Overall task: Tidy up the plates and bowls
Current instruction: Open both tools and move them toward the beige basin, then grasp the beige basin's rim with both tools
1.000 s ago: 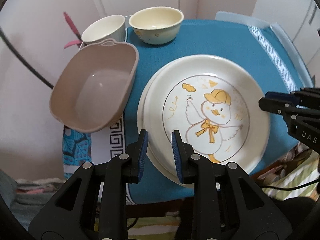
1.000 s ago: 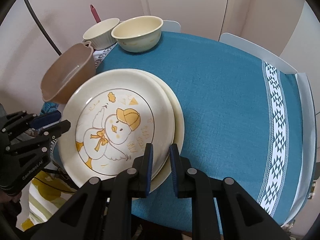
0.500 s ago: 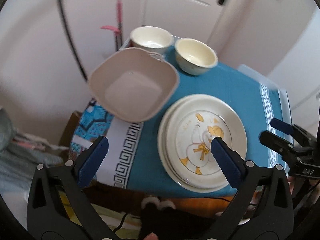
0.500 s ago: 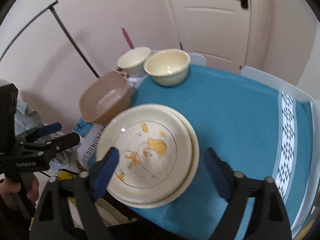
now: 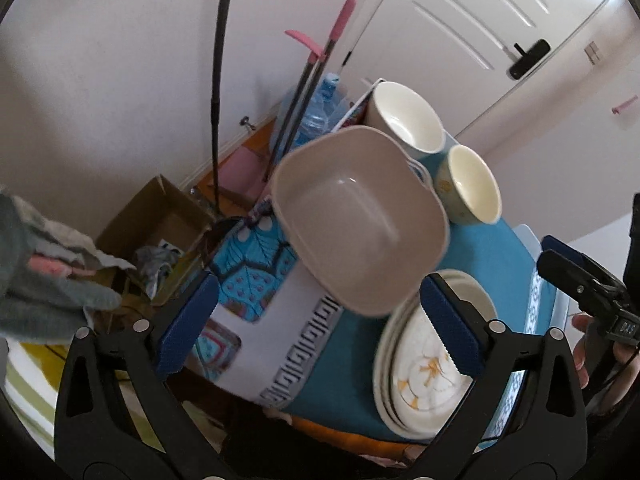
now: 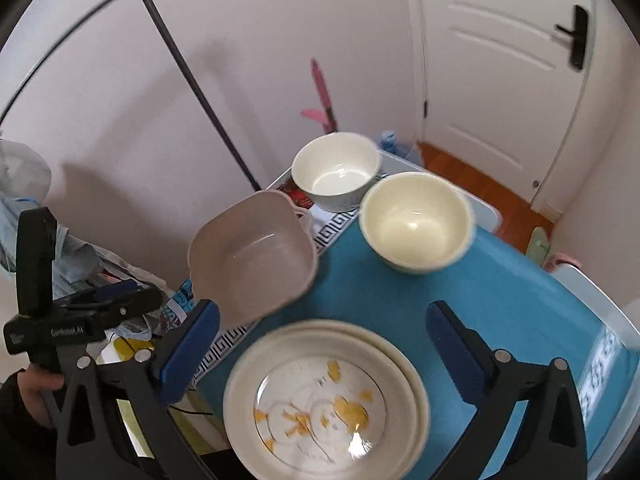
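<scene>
A stack of cream plates [image 6: 324,400], the top one with a yellow duck drawing, lies at the near edge of the teal tablecloth [image 6: 500,300]. Behind it are a taupe square bowl [image 6: 252,256] overhanging the table's left edge, a white bowl [image 6: 336,172] and a cream bowl [image 6: 416,220]. My right gripper [image 6: 322,308] hangs above the plates, its jaws opening wide with nothing held. My left gripper [image 5: 318,284] hovers off the table's left side before the taupe bowl [image 5: 360,220], jaws wide and closing slightly, empty. The plates [image 5: 424,360] show behind its right finger.
A door [image 6: 500,60] and pink-handled tools [image 5: 336,36] stand behind the table. Left of the table, on the floor, are a cardboard box [image 5: 152,216], a water bottle [image 5: 320,108] and piled cloth [image 5: 44,280]. A black pole [image 6: 200,96] leans on the wall.
Both grippers went from shut at the plate rims to wide open and drew back and up. The left one rolled and swung toward the table's left side. The plates stayed down.
</scene>
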Available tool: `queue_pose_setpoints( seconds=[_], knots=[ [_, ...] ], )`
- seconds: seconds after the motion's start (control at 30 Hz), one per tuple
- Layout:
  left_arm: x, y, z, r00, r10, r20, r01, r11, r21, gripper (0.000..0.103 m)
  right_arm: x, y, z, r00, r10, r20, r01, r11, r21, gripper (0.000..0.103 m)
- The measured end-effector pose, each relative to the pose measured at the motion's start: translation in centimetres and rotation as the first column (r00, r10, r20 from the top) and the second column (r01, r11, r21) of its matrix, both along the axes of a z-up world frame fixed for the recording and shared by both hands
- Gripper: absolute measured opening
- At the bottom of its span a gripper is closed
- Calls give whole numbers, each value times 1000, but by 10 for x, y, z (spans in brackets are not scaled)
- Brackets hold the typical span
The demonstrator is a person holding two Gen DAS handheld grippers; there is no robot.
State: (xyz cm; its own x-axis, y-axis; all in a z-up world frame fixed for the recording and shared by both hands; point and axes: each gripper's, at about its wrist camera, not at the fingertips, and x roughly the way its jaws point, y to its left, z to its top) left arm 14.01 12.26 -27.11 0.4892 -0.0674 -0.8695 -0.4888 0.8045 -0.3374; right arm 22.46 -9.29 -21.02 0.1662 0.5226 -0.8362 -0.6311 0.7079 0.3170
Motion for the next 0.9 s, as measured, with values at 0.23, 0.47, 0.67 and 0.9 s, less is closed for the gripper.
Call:
queue_pose_setpoints(
  seconds=[0.23,0.47,0.67,0.9],
  knots=[
    [38,23,-34,996,-58,-66,57,998,-15,74,20,45,-52,990,21,-140,-23,1000,-11,97],
    [66,27,-64,985,-131,-113,127,991,-44,44,25,69,-95,974,10,-228,-24,998,-60,65],
    [76,26,-71,975,-182,-125,181,983,-14,22,22,75,-113,967,-13,-256,-8,997,-81,29],
    [79,23,-63,966,-222,-131,232,971,60,20,16,78,-116,973,-31,-230,7,995,-104,17]
  ],
)
